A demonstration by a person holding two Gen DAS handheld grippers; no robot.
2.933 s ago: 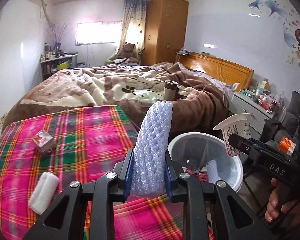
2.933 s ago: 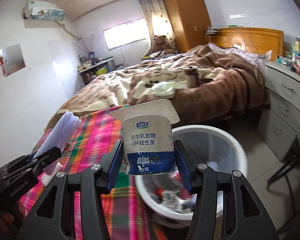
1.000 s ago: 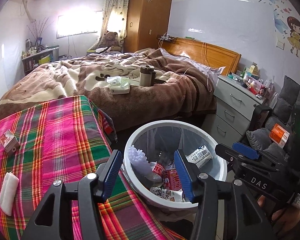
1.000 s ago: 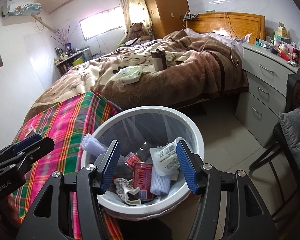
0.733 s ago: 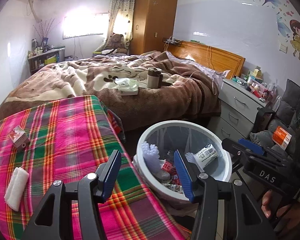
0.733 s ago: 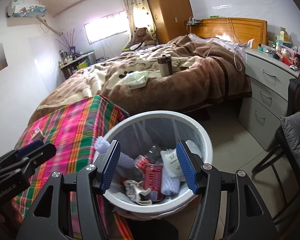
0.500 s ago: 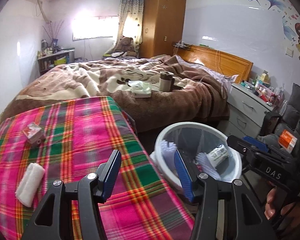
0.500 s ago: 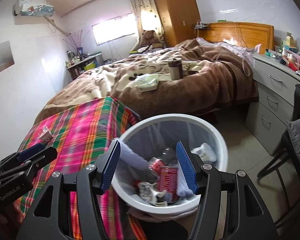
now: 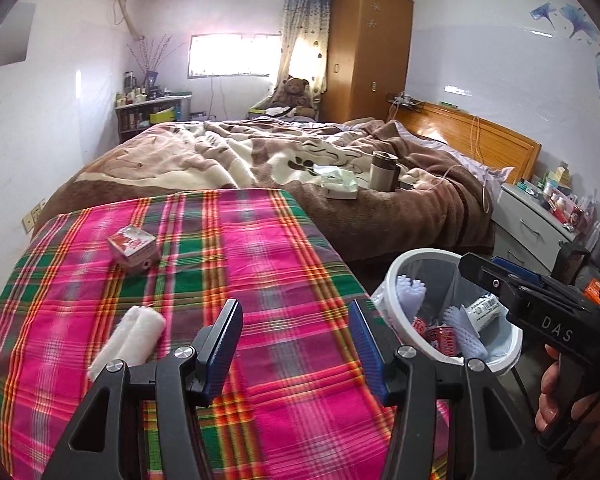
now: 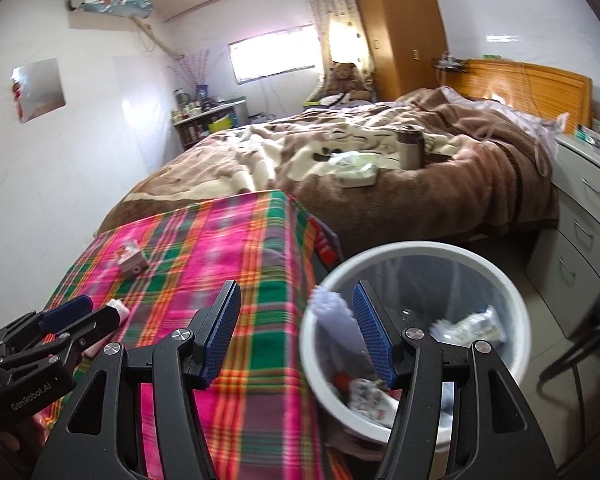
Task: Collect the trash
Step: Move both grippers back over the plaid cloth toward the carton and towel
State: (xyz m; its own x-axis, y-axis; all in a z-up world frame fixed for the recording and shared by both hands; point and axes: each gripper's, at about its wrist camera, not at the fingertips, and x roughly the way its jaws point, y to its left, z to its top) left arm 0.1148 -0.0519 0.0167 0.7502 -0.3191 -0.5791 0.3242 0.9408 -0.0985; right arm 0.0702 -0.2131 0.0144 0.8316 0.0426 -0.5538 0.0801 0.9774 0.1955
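My left gripper (image 9: pixel 296 346) is open and empty above the plaid tablecloth (image 9: pixel 260 264). A white rolled tissue (image 9: pixel 128 340) lies just left of it, and a small pink-and-white carton (image 9: pixel 134 246) lies farther back left. My right gripper (image 10: pixel 296 336) is open and empty, over the table's right edge beside the white trash bin (image 10: pixel 500 280). The bin (image 9: pixel 504 360) holds a foam net, a yogurt cup, a red can and other trash. The right gripper also shows at the right of the left wrist view (image 9: pixel 500 280).
A bed with a brown blanket (image 9: pixel 300 160) stands behind the table, with a tissue pack (image 9: pixel 340 186) and a thermos (image 9: pixel 382 170) on it. A grey drawer unit (image 10: pixel 580 220) and a chair leg stand right of the bin.
Both grippers have let go of the foam net and yogurt cup, which now lie in the bin. Both have swung left from over the bin toward the table.
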